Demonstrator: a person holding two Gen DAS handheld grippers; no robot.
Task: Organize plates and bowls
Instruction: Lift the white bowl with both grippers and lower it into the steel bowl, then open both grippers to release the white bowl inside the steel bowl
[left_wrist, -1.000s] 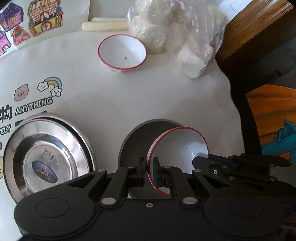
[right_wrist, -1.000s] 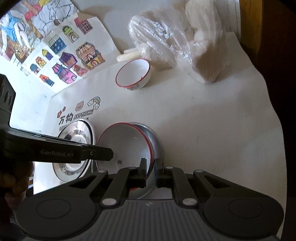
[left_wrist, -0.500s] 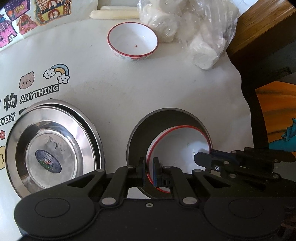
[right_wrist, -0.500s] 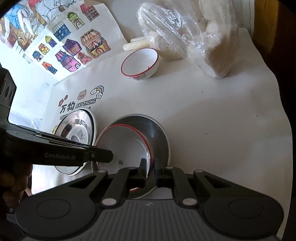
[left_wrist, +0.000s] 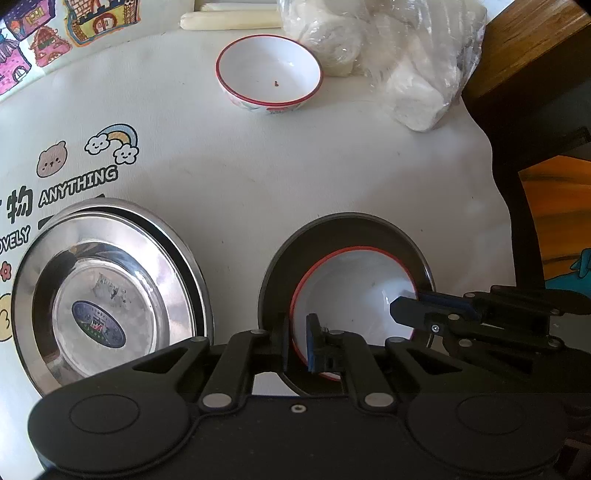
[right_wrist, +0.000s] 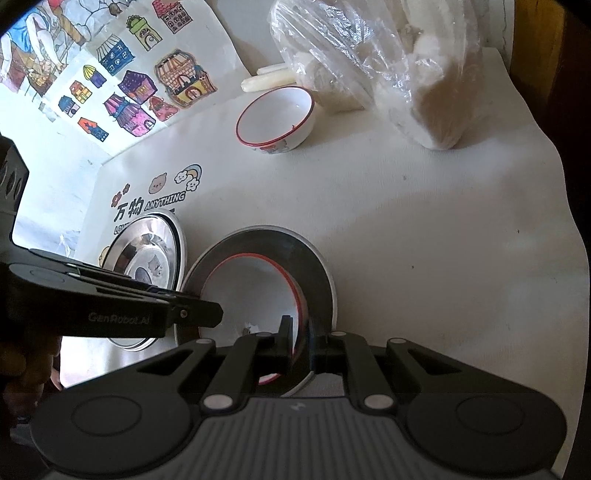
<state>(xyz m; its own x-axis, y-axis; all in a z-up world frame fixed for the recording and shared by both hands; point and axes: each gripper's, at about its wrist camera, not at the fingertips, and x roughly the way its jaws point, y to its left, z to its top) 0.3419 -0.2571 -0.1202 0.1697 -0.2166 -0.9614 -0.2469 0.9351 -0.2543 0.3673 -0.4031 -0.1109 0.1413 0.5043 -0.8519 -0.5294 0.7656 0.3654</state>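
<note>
On the white-covered table (left_wrist: 280, 192), a second red-rimmed bowl (left_wrist: 269, 72) sits far back by a plastic bag of white lumps (left_wrist: 399, 62), and a pair of stacked steel plates (left_wrist: 107, 295) lies left, nothing blocking. The left gripper (left_wrist: 297, 341) and right gripper (right_wrist: 299, 341) each pinch their fingers tight on opposite rims of the near bowl (left_wrist: 351, 295). A second ago it hung tilted; now it rests nearly level in the dark plate (left_wrist: 343, 230).

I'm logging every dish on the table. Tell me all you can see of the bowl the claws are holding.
The held bowl is white with a thin red rim, looks like ceramic or melamine, and is empty. It sits slightly tilted inside a round dark metal plate. The left claw pinches its near rim; the right claw pinches the opposite rim.
</note>
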